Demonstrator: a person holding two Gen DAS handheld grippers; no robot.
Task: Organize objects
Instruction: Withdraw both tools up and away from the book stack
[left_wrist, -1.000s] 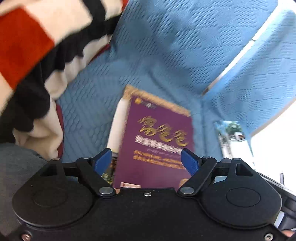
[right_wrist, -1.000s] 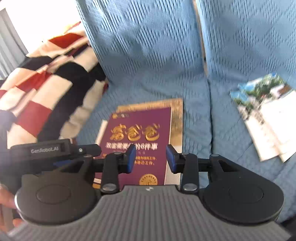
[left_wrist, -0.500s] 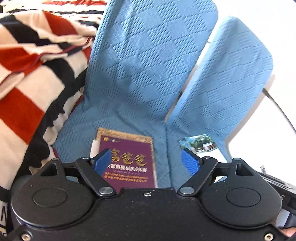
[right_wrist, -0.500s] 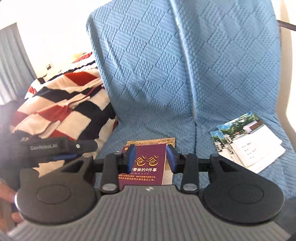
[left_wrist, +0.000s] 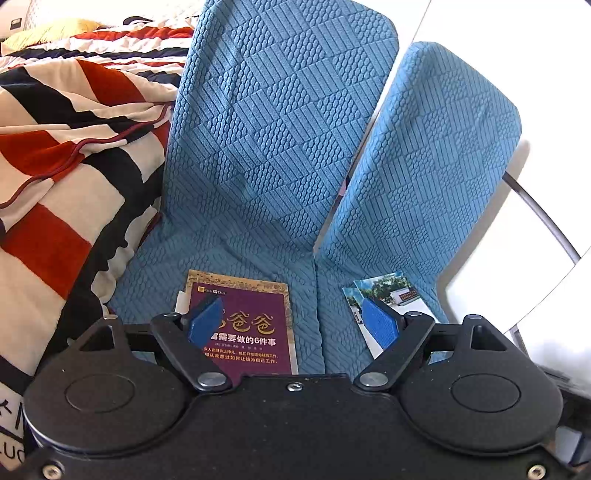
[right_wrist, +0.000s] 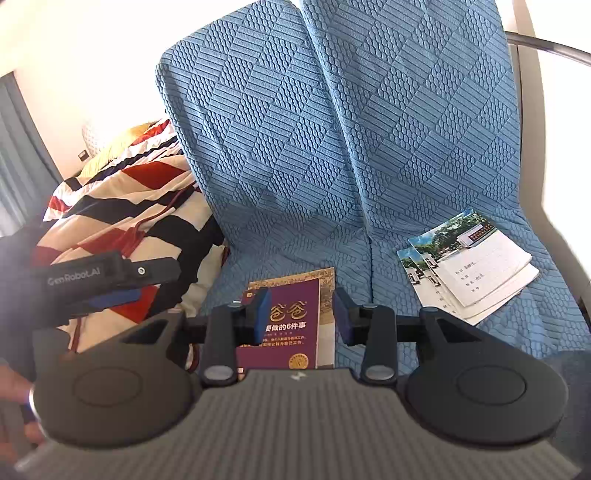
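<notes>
Ahead of the left gripper (left_wrist: 293, 323), a purple book (left_wrist: 251, 332) with gold Chinese lettering lies flat on the left seat of a blue textured sofa cover (left_wrist: 273, 147), its near edge hidden behind the gripper body. The left gripper hangs above the seat with its 2 blue pads (left_wrist: 204, 321) spread wide and nothing between them. Beyond its right pad, on the neighbouring seat past the seam, lies a small stack of notebooks (left_wrist: 384, 291) with a photo of trees and a building on the covers. To its left a red, black and cream striped blanket (left_wrist: 66, 155) is heaped against the sofa. In the right wrist view the right gripper (right_wrist: 300, 315) also hovers over the purple book (right_wrist: 291, 321), its jaws parted and empty, narrower than the left pair. The notebooks (right_wrist: 476, 269) sit well off to its right, fanned slightly, the top one showing handwritten lines. The left gripper (right_wrist: 103, 277) shows at its left, over the striped blanket (right_wrist: 129, 206).
</notes>
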